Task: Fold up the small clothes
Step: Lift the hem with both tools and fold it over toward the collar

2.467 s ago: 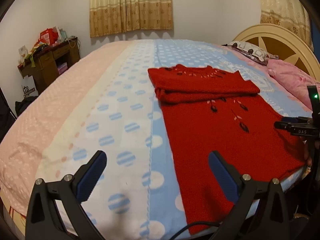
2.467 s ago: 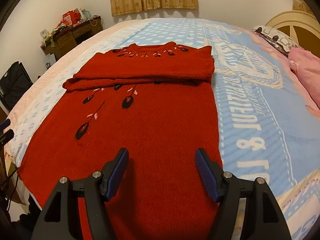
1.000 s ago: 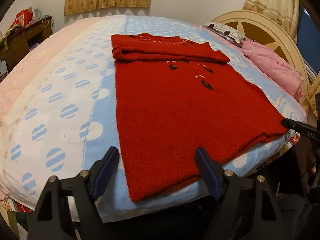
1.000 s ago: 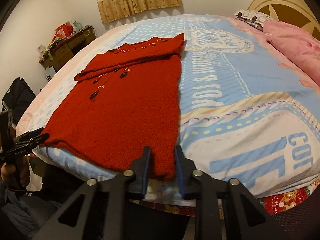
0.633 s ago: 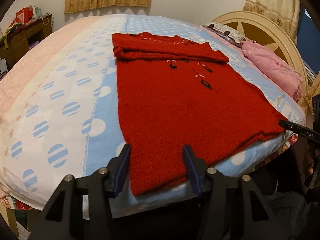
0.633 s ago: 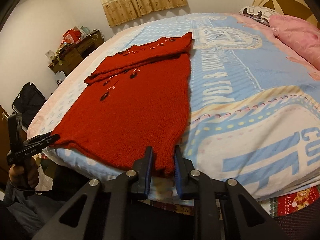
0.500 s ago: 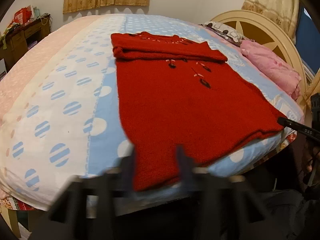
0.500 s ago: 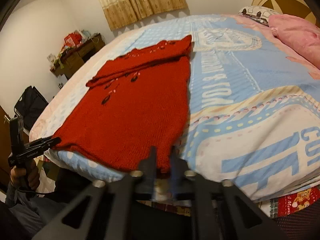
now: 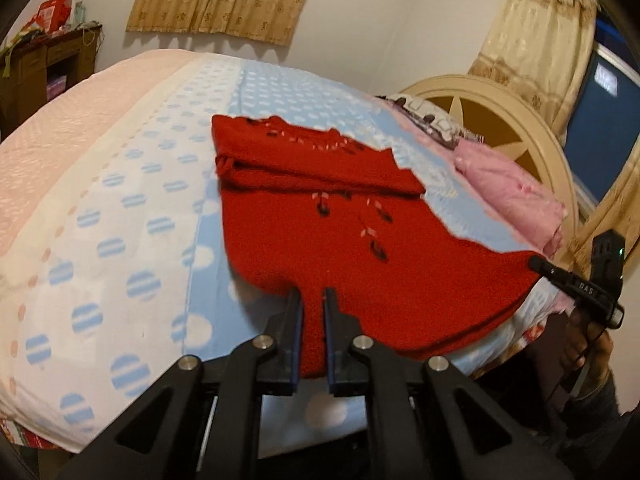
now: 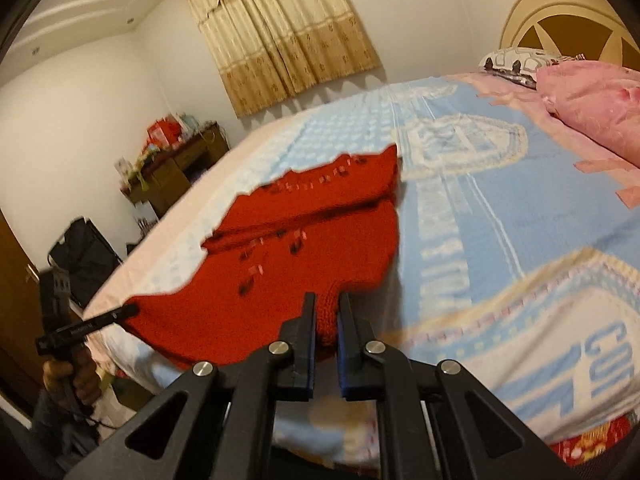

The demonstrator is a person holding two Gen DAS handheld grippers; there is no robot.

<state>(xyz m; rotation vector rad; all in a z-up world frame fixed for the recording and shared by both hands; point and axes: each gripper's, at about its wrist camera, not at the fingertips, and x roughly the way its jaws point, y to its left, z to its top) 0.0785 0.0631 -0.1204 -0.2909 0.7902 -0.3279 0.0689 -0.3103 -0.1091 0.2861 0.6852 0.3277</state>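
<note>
While both lower corners of the red sweater (image 9: 360, 248) are pinched, its hem is raised off the bed (image 9: 132, 216) near the bottom of each frame. At the lower centre of the left wrist view, the left hand-held gripper (image 9: 313, 300) has its jaws drawn nearly together on a strip of red knit at the hem's left corner. At the lower centre of the right wrist view, the right hand-held gripper (image 10: 326, 306) is likewise closed down on a fold of the hem at the opposite corner, with only the cloth between its blue-padded fingers (image 10: 343, 328).

Across the middle of both frames the sweater lies front up, its black and pink leaf pattern showing. Its upper part is already folded over into a thick band toward the far side, with the sleeves tucked in. The lower edge sags in a curve between the two grips.

Under the garment, the bedspread is light blue with white striped dots on the left and large lettering on the right. A pink pillow (image 9: 516, 200) rests at the right of the frame by the cream headboard (image 9: 492, 120). At the upper left, a wooden desk (image 10: 176, 172) carries clutter, and beige curtains (image 10: 280, 32) hang along the top.
</note>
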